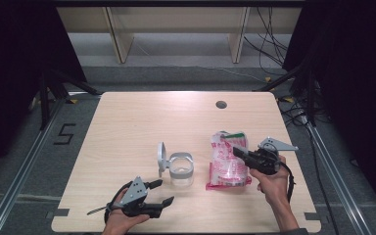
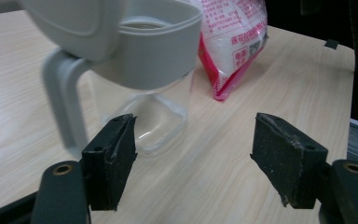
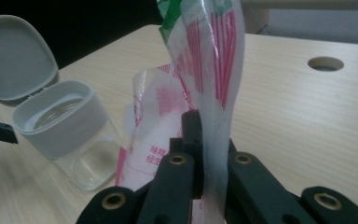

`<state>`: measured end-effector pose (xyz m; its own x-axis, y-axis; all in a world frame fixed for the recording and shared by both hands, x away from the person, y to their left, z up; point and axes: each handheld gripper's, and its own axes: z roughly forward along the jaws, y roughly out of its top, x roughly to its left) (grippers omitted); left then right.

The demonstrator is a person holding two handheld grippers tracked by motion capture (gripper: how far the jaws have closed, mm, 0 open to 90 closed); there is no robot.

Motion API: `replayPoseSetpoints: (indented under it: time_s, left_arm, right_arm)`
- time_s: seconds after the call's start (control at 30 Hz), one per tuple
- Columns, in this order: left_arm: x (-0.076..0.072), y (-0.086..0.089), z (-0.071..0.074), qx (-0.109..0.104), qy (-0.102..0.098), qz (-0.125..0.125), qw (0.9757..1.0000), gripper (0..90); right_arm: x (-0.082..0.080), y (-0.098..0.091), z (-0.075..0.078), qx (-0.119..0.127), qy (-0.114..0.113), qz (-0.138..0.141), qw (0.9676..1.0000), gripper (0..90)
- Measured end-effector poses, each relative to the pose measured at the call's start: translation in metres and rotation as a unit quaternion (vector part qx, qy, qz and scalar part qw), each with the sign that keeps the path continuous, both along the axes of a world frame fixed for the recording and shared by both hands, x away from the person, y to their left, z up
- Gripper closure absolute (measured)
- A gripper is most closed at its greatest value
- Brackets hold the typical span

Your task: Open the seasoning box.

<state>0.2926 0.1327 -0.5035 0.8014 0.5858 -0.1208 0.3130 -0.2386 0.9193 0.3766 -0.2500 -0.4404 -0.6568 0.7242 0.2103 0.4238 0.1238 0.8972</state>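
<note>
Bag (image 1: 227, 161), clear plastic printed pink and white with a green top, lies right of the jar (image 1: 181, 170); our right gripper (image 1: 238, 152) pinches its edge, left gripper (image 1: 160, 192) spread wide, empty.

Pink-white plastic bag (image 1: 227, 160) upright mid-right of table, clear jar (image 1: 181, 169) w/ grey flip lid open, just left

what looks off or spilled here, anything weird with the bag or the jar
Nothing spilled. The bag is open at the top and pinched in the right gripper, so it hangs crumpled. The jar stands upright, lid flipped open.
</note>
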Motion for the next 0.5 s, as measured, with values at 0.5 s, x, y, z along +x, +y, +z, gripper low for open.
replayPoseSetpoints:
  time_s: [0.5]
  left_arm:
    - [0.009,-0.069,-0.009,0.0,0.007,-0.024,0.9997,31.4]
  right_arm:
    - [-0.015,0.012,0.028,-0.026,-0.057,0.027,0.9976,90.0]
